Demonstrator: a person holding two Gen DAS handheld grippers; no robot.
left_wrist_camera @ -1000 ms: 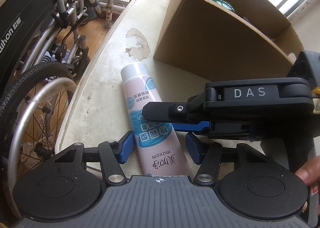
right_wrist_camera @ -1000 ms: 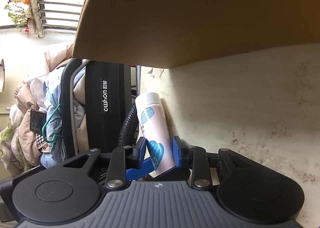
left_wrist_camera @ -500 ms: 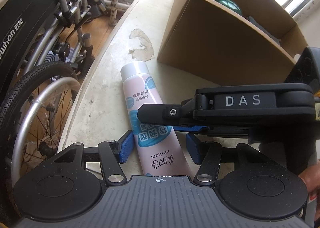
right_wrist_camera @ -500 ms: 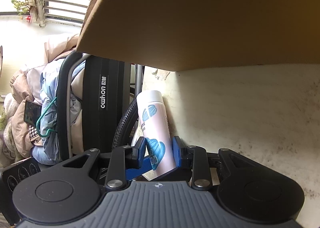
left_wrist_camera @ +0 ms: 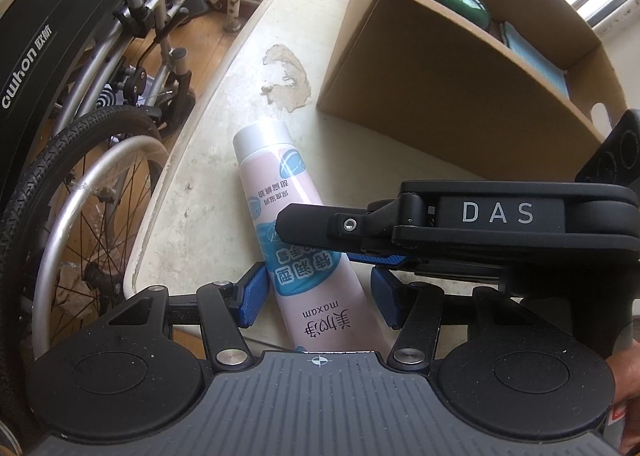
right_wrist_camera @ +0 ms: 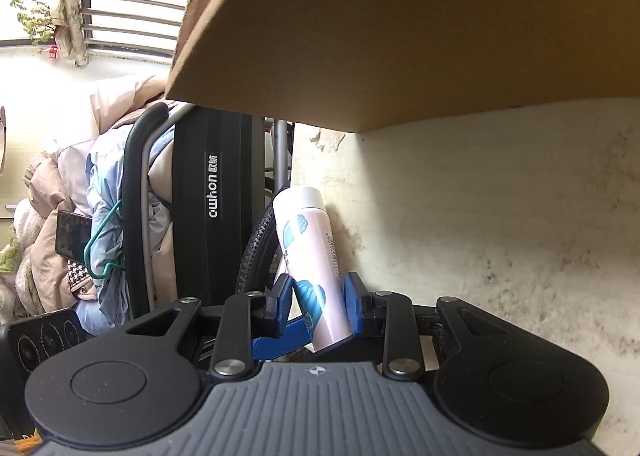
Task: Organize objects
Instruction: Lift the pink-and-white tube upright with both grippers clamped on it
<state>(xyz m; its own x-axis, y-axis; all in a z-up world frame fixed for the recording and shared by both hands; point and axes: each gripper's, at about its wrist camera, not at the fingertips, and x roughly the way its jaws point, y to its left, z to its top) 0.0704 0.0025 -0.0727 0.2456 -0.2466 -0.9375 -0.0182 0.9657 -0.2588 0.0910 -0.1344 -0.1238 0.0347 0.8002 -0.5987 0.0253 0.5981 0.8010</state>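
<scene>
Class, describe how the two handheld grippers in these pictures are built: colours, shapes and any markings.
The left gripper and the right gripper are alike: black linkage arms with silver rivets, blue ribbed fingertips, two round black discs and a grey ridged body bearing a small crosshair mark. The right gripper's side carries white letters, DAS. No cables or sleeves show.

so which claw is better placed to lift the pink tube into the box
Right. The right claw already has its pads against the pink tube, while the left claw straddles it with a gap. The cardboard box stands just beyond.
</scene>
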